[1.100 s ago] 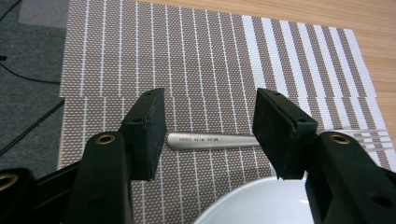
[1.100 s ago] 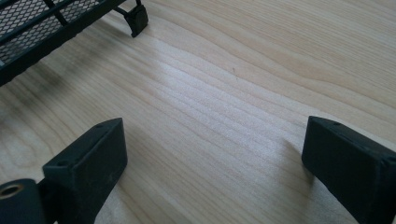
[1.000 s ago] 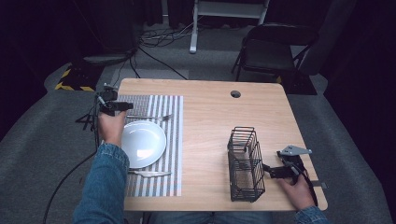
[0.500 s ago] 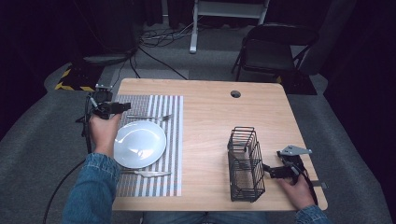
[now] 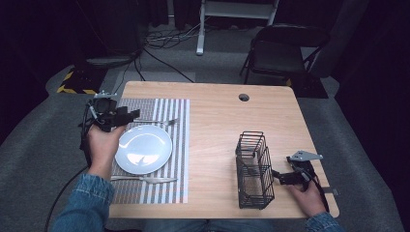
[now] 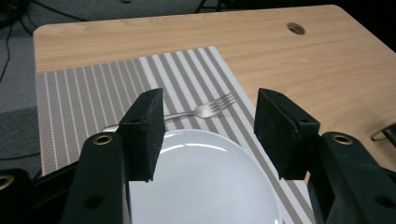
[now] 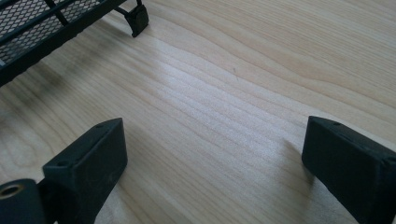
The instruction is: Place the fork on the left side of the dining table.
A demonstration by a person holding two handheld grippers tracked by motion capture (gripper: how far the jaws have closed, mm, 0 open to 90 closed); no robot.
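I have the left gripper (image 5: 129,115) above the near-left part of the striped placemat (image 5: 180,145), jaws spread wide with nothing between them. Through the left gripper view the fork (image 6: 201,111) lies just past the far rim of the white plate (image 6: 205,182), handle pointing toward the table's left edge, tines toward the middle of the table. It looks like the thing to pick up, and I judge the wire basket (image 5: 254,169) on the right side of the table to be where it goes, though that is a guess from the layout.

To do this well, I want to come down on the fork's handle, not the tines, since the handle is straighter and gives the pads (image 6: 148,135) a flat bite. The fork lies flat on the mat, so I must bring the tips right down to the fabric and turn the wrist so the jaws straddle the handle crosswise. The plate rim sits close to the fork; I should approach from the far side or steeply from above so I do not nudge the plate.

The right gripper (image 5: 279,178) rests low on the bare wood just beside the basket, jaws wide apart and empty, well placed to steady it. A knife (image 5: 145,179) lies at the plate's near side, untouched
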